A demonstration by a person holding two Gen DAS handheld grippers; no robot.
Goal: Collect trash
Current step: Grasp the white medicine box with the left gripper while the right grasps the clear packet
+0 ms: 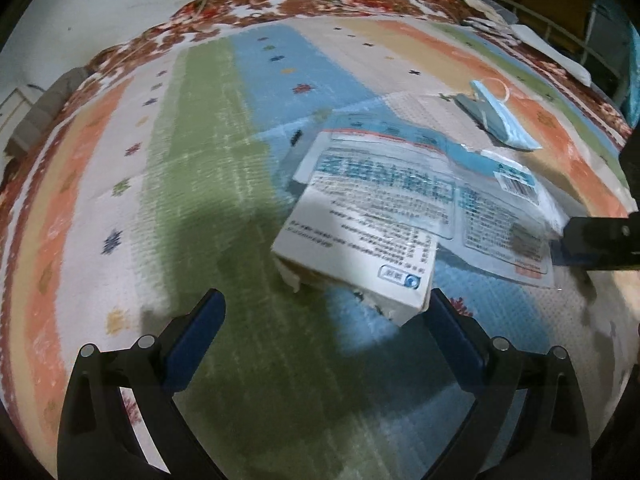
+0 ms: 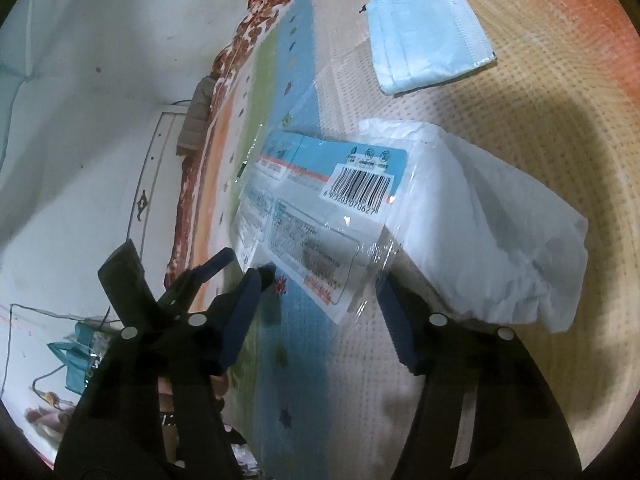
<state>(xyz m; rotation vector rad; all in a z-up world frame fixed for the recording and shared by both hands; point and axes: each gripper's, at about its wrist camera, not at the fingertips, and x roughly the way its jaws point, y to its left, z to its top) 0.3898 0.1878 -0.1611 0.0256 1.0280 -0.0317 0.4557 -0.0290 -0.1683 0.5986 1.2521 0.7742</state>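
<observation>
The clear printed plastic wrapper [image 2: 316, 216] lies flat on the striped bedspread [image 1: 192, 160], long axis running from its loose corner between the right gripper [image 2: 320, 292] fingers up toward the blue face mask [image 2: 424, 36], overlapping white tissue [image 2: 500, 216] and a small printed box [image 1: 360, 240]. Step in hand looks like the wrapper pickup: right pads straddle that corner, not yet pressing; next it needs to clamp the film alone, then lift. Left gripper [image 1: 324, 308] is spread wide, empty, near the box corner.
</observation>
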